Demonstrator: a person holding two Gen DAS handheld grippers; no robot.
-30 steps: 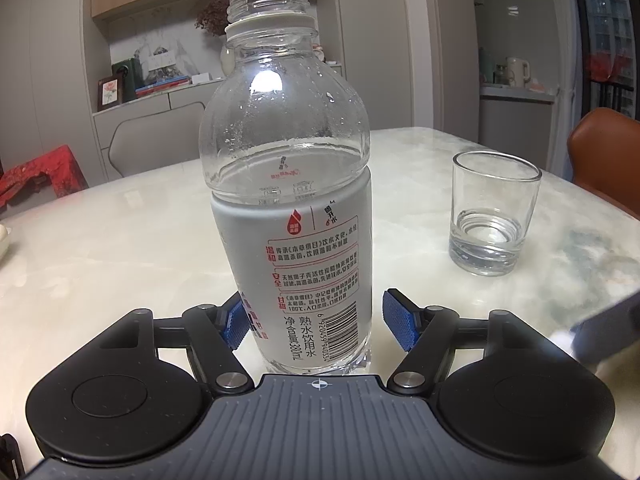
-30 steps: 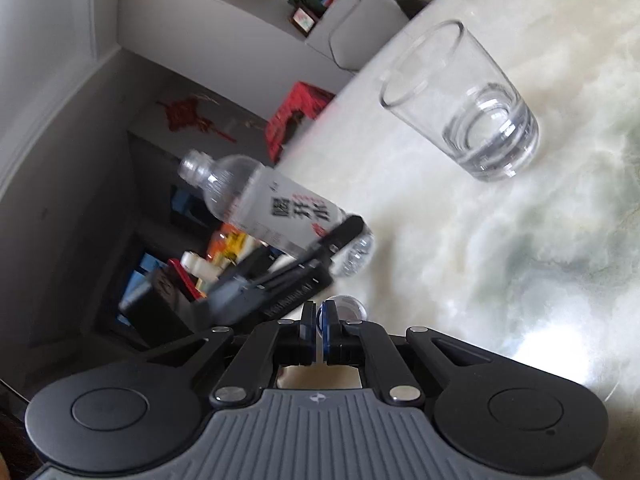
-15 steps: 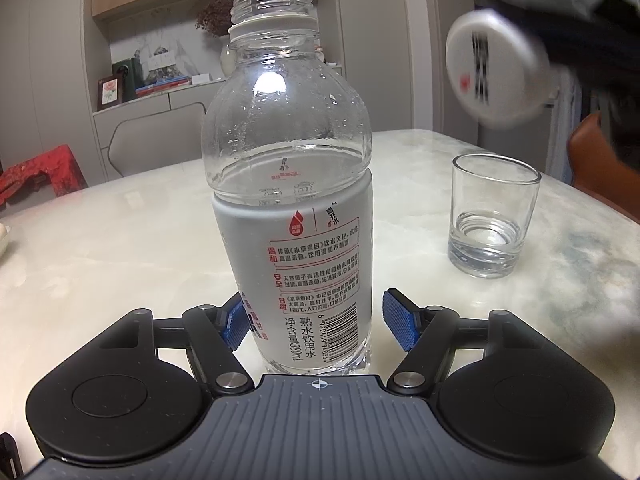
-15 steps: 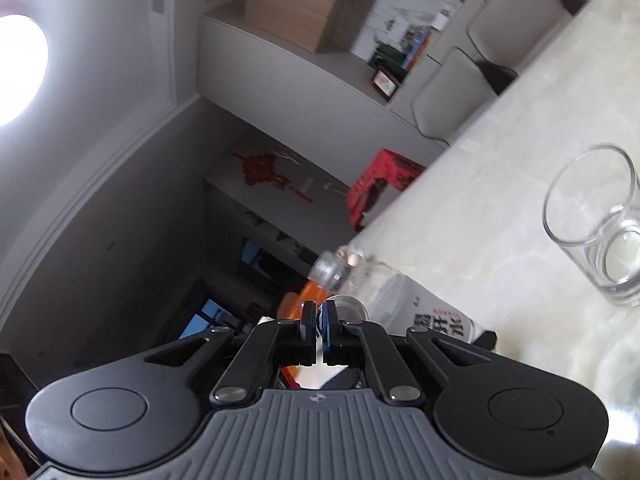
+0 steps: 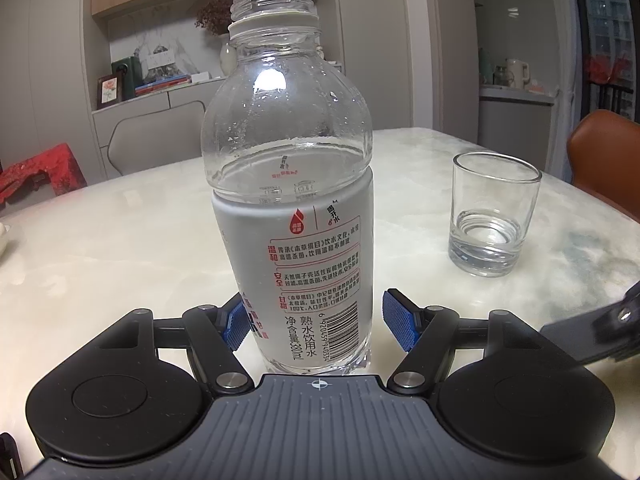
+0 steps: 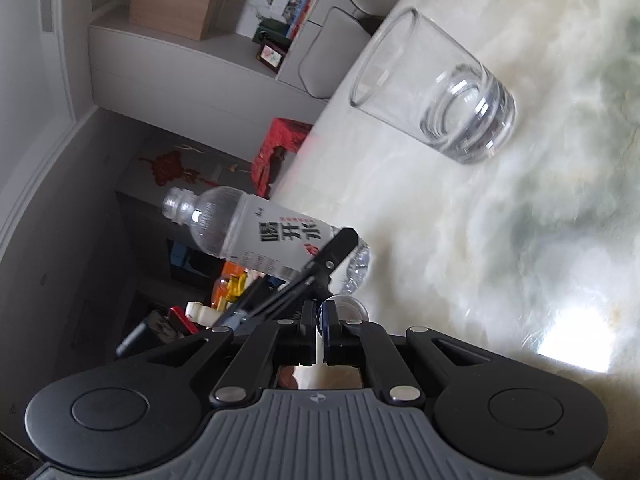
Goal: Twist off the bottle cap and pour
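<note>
A clear water bottle (image 5: 296, 208) with a white label stands upright on the marble table (image 5: 120, 248), its neck open and capless. My left gripper (image 5: 312, 320) is open around its base: the left pad touches it, and a narrow gap shows at the right pad (image 5: 396, 320). An empty drinking glass (image 5: 492, 216) stands to the right. The right wrist view is rolled and shows the bottle (image 6: 256, 232), a left finger (image 6: 332, 252) and the glass (image 6: 436, 92). My right gripper (image 6: 320, 316) is shut on the white cap (image 6: 346, 308), low over the table (image 6: 500, 260). It shows as a dark blur (image 5: 600, 328).
An orange chair (image 5: 604, 156) stands at the table's right side. Grey chair backs (image 5: 152, 140) line the far edge. Behind them is a sideboard with a picture frame (image 5: 108, 90) and books. A red item (image 5: 36, 172) sits at the far left.
Half a second ago the right gripper held the cap high at the upper right of the left wrist view. It has since dropped to the lower right. Bottle, glass and left gripper stayed put.
</note>
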